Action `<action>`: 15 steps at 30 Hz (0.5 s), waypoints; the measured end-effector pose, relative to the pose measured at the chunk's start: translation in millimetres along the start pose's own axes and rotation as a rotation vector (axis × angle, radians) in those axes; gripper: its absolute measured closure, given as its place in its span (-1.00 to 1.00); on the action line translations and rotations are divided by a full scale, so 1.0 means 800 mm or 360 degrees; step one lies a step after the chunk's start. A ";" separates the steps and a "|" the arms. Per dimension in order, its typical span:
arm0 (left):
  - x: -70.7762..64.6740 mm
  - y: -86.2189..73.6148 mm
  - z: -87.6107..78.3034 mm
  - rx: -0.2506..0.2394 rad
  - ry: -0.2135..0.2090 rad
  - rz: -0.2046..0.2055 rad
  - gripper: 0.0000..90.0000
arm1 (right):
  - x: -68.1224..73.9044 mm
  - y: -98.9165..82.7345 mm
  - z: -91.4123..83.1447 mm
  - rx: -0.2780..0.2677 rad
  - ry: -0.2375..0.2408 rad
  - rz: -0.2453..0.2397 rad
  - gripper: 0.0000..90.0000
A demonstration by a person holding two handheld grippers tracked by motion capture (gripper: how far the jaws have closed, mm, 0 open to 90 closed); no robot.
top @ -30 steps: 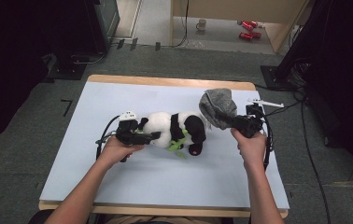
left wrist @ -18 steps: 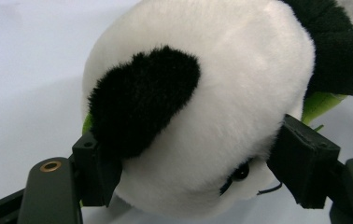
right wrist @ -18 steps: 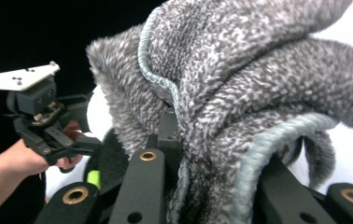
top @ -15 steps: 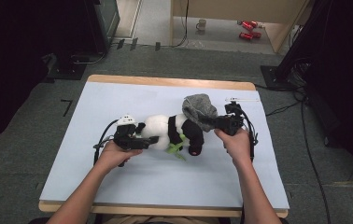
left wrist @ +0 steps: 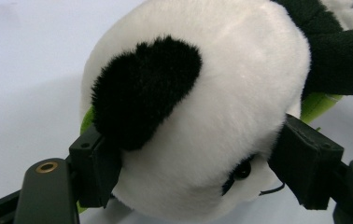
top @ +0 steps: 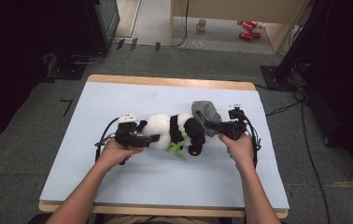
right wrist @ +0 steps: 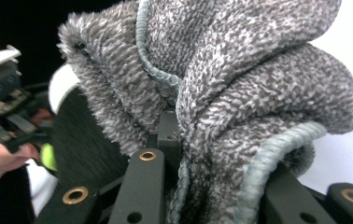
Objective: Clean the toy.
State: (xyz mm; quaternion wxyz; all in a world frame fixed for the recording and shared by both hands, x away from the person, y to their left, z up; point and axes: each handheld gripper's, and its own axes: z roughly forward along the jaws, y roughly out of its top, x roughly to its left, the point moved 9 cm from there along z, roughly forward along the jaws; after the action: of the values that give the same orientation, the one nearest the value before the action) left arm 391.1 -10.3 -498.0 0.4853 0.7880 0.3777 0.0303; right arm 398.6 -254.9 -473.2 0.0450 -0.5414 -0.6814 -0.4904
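Your left tongs (top: pixel 153 138) stand wide, one jaw on each side of the plush panda's (top: pixel 174 130) head. In the left gripper view the black pads (left wrist: pixel 95 170) press into the white fur by the black ear and beside the eye, so the head is gripped; the jaws have just been opening a little, with the head between them all the while. The panda lies on its side near the middle of the pale surface (top: pixel 118 98), head toward your left hand (top: pixel 114 153), black legs toward your right hand (top: pixel 238 148), with a green leaf (top: pixel 177 148) at its belly.

Your right tongs (top: pixel 216 127) are clenched on the grey knitted cloth (top: pixel 206 114). In the right gripper view the jaws are nearly together, with folds of the cloth (right wrist: pixel 240 88) and its pale blue hem pinched between them. The cloth bunches up above the jaws, and in the high view it sits just beside the panda's rear end, touching the black fur.
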 end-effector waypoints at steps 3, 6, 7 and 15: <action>0.002 0.003 0.002 0.0004 0.0002 -0.0017 -0.49 | -0.009 -0.009 0.001 0.0030 -0.0070 0.0003 0.72; 0.004 0.006 0.003 0.0012 0.0003 -0.0030 -0.50 | -0.015 -0.020 0.005 0.0056 -0.0129 -0.0007 0.73; 0.004 0.007 0.004 0.0012 0.0004 -0.0039 -0.50 | -0.016 -0.022 0.006 0.0061 -0.0139 -0.0005 0.73; 0.008 0.015 0.008 0.0028 0.0007 -0.0076 -0.51 | -0.028 -0.045 0.015 0.0145 -0.0211 0.0033 0.73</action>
State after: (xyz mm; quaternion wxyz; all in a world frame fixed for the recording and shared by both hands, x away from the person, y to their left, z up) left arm 405.0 -14.1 -493.7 0.4781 0.7830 0.3976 0.0171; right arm 385.4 -259.6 -514.7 0.0295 -0.5770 -0.6989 -0.4215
